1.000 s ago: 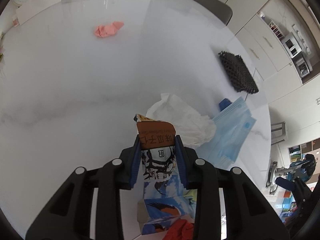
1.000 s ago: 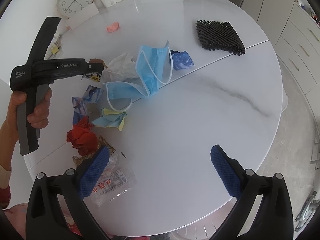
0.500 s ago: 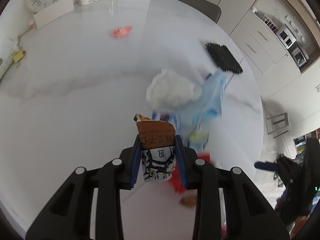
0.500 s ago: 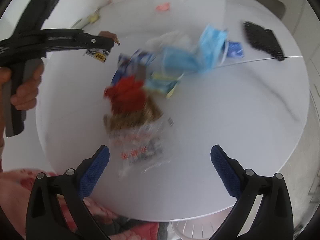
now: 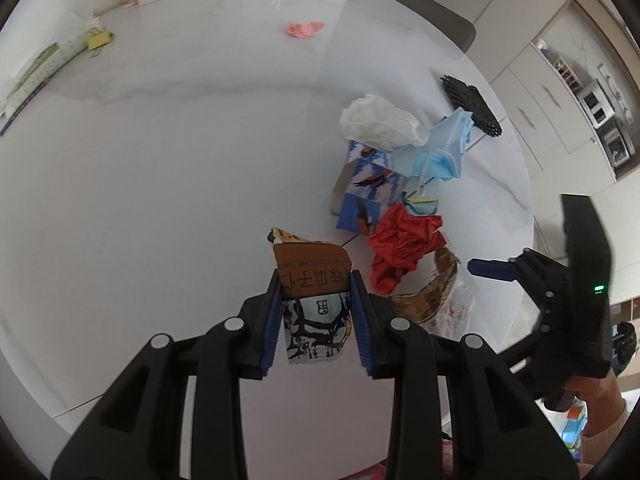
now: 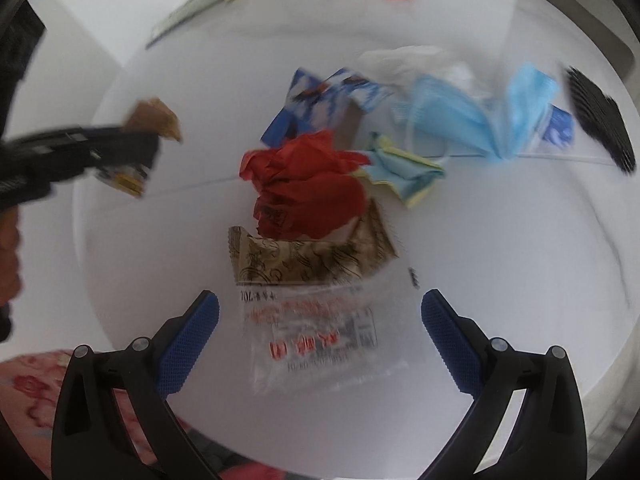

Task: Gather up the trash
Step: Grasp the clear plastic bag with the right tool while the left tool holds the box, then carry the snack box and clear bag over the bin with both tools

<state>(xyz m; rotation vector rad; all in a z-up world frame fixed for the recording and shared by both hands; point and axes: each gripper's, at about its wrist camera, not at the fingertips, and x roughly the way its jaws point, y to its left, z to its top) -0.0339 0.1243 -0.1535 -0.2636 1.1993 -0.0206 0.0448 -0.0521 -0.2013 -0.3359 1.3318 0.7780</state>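
The brown snack packet [image 5: 313,276] reads "Sunflower" above large Chinese characters, partly legible.

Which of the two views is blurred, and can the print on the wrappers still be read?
Left wrist view: sharp; characters on the snack packet are clearly printed. Right wrist view: motion blur smears the clear wrapper and red paper; its print is unreadable.

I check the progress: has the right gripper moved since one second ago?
Yes. The right gripper moved toward the clear wrapper, which now lies between its open jaws; earlier it was beside the left one.
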